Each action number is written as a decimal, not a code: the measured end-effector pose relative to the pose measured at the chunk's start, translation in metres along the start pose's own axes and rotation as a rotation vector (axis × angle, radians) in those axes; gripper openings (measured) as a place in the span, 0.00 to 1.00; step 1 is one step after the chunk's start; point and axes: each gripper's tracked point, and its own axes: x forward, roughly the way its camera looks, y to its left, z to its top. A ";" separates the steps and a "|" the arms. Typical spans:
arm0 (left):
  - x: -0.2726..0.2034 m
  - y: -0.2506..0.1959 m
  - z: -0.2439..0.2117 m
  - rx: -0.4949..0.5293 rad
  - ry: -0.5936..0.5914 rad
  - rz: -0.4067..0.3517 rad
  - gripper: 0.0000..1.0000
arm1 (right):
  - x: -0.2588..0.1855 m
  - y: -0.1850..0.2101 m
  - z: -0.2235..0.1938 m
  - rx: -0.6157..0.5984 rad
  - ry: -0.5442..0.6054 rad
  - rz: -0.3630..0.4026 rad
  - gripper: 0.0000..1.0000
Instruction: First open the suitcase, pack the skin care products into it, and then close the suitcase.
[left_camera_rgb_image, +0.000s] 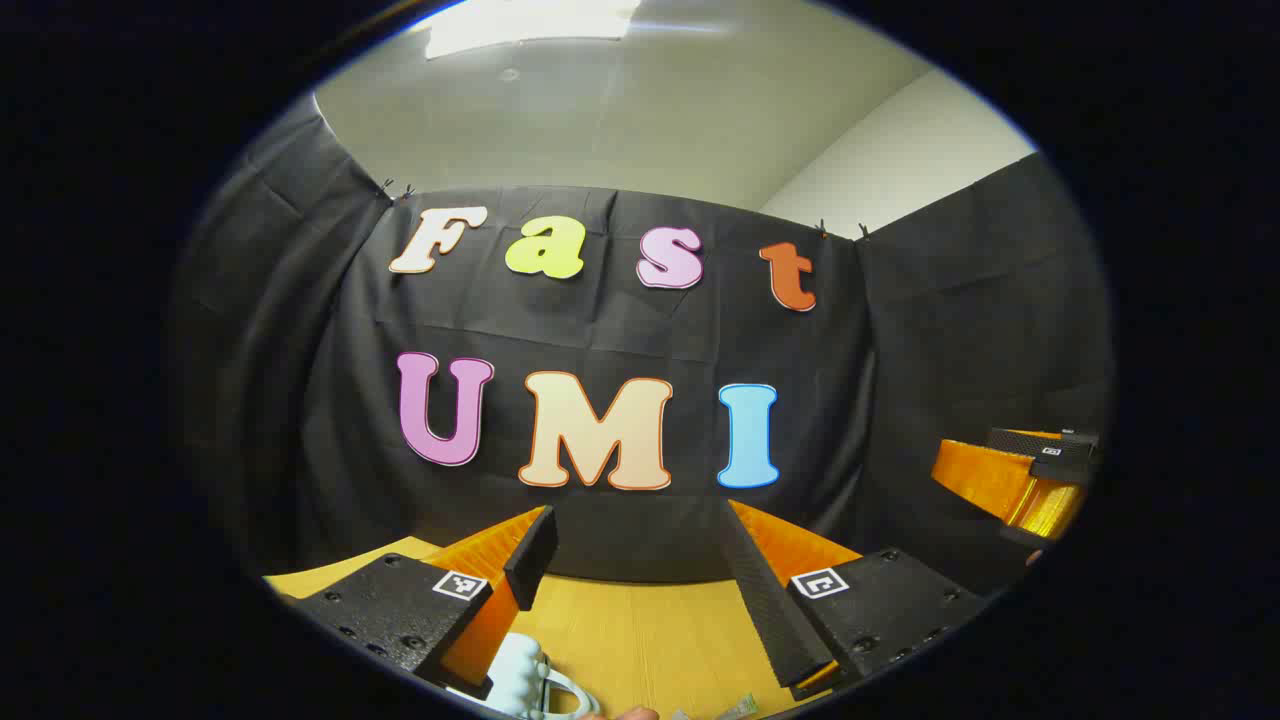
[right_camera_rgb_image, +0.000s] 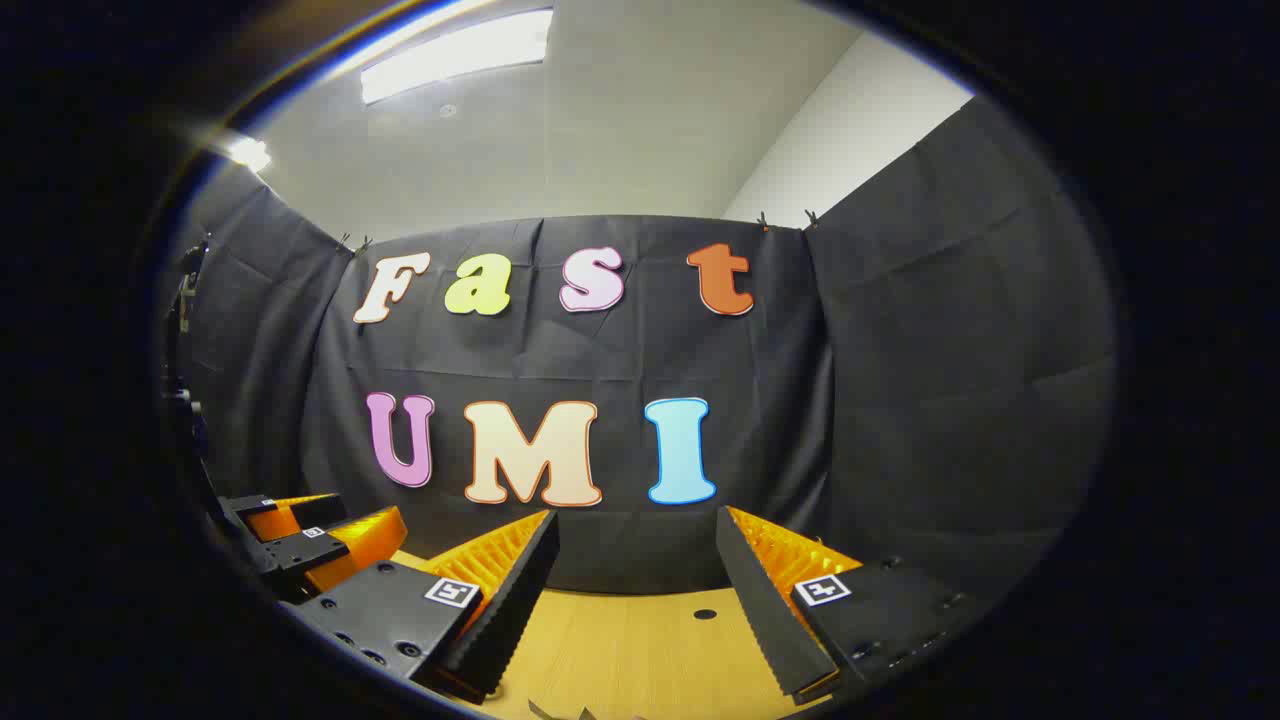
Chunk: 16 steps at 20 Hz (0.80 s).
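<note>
Left gripper view: looking level at the booth wall, with the left gripper (left_camera_rgb_image: 640, 590) standing wide, nothing between the jaws.
Right gripper view: showing the right gripper (right_camera_rgb_image: 635, 590) likewise spread wide and holding nothing.
Other gripper: right one sitting far off at the right edge of the left gripper view; left one low at the left edge of the right gripper view.
Worktop (left_camera_rgb_image: 640, 630): lying bare and wooden between both pairs of jaws; small dark hole (right_camera_rgb_image: 704, 613) ahead of the right gripper.
Pale object (left_camera_rgb_image: 525, 680): peeking in at the bottom of the left gripper view, just beside the left finger, looped and bluish-white; possibly one of the skin care products, cannot tell.
Suitcase: sitting somewhere below or behind both cameras; open or closed, cannot tell.
Stage: judging as the very start, opening not yet begun.
Risk: dropping the jaws blind while aimed at the wall, likely knocking the pale object aside or off the worktop.
Second risk: reaching for products first, leaving nowhere to set them with the case possibly closed.
Third risk: bringing both grippers down together and clashing them.
</note>
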 end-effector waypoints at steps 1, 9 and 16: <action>0.000 -0.002 -0.001 -0.001 0.001 -0.004 0.94 | -0.001 -0.001 -0.001 0.000 0.000 0.000 0.98; 0.001 -0.006 -0.016 0.023 0.013 0.014 0.94 | 0.004 -0.016 -0.030 -0.020 0.013 0.021 1.00; -0.009 0.045 -0.067 0.090 0.097 0.101 0.94 | 0.013 0.001 -0.067 0.023 0.048 0.070 0.98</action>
